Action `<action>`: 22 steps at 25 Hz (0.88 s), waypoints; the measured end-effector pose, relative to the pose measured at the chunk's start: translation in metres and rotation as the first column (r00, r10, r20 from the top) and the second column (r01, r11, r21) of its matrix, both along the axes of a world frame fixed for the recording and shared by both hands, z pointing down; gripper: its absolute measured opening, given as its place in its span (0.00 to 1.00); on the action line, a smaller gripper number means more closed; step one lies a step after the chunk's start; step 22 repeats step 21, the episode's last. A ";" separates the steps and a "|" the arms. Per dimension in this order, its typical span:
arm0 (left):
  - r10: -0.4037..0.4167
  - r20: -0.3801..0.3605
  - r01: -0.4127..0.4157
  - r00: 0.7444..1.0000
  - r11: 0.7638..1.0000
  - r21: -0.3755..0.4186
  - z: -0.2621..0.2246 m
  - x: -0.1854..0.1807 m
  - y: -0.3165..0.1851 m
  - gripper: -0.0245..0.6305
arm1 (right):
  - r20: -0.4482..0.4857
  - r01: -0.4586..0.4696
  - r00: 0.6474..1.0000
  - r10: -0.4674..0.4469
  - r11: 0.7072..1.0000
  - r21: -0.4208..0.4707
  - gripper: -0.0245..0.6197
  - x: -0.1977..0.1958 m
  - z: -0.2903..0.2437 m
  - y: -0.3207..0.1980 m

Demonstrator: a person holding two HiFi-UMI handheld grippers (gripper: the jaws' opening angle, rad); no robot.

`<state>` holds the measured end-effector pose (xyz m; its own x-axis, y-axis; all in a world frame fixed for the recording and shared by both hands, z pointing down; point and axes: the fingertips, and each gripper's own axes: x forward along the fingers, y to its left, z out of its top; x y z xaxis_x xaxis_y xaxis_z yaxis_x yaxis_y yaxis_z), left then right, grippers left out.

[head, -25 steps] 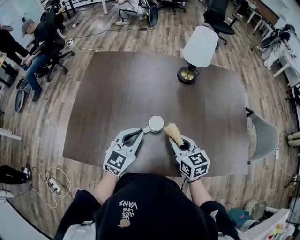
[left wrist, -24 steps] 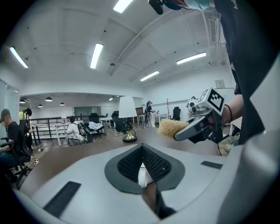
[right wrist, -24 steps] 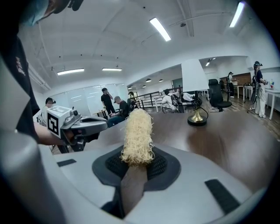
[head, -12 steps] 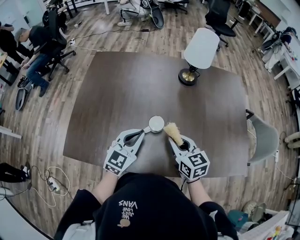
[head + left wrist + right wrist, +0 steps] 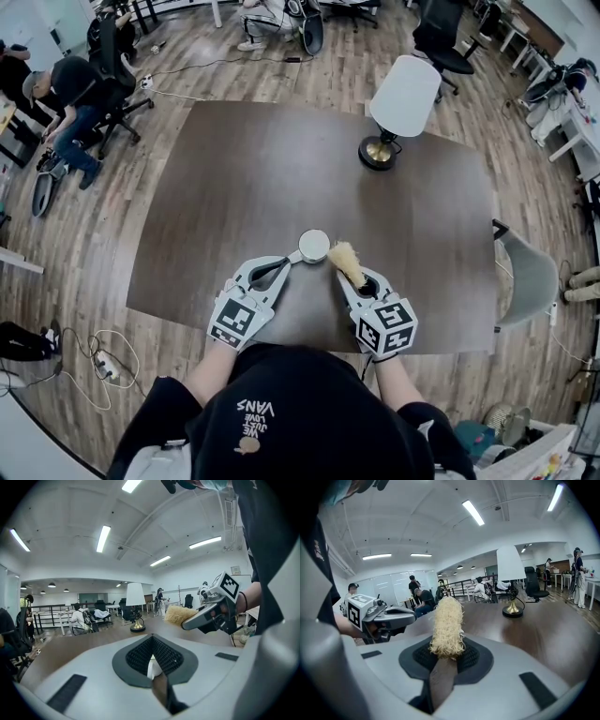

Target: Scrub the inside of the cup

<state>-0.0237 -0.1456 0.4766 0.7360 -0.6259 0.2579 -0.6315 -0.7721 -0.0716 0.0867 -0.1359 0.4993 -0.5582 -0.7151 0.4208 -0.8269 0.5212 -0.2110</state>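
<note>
The cup (image 5: 313,246) is set upright on the dark wooden table (image 5: 262,169), near the edge closest to the person, and its round pale opening is seen from above. It is held at its lower-left side by the left gripper (image 5: 292,260). In the left gripper view the jaws are seen pressed together on a narrow white piece (image 5: 151,667), which appears to be the cup's handle or edge; the rest of the cup is hidden there by the gripper's own body.

Just beside the cup, to its right and outside it, the straw-coloured bristles of a brush (image 5: 346,262) are seen. Whether cup and bristles touch cannot be told. The brush's dark handle is clamped between the jaws of the right gripper (image 5: 353,281), and in the right gripper view the bristle head (image 5: 447,625) is shown standing up past the pads.

Both grippers are held low over the table and tilted slightly downward. Their tips are drawn in towards each other at the cup, and the forearms are brought in from the near edge.

Farther back on the table a lamp (image 5: 401,98) with a white shade and a brass base is placed. A grey chair (image 5: 530,272) is seen beside the table's right edge, and seated people (image 5: 70,94) at the upper left.
</note>
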 end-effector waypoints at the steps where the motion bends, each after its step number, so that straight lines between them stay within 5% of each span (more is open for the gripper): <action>1: 0.000 0.001 0.000 1.000 1.000 0.001 0.000 0.000 0.001 0.05 | 0.000 0.001 1.000 -0.001 1.000 0.001 0.15 -0.001 0.000 0.000; 22: 0.015 0.006 -0.015 1.000 1.000 0.014 0.000 0.008 -0.006 0.05 | -0.021 0.010 1.000 -0.010 1.000 0.001 0.15 0.003 0.004 -0.005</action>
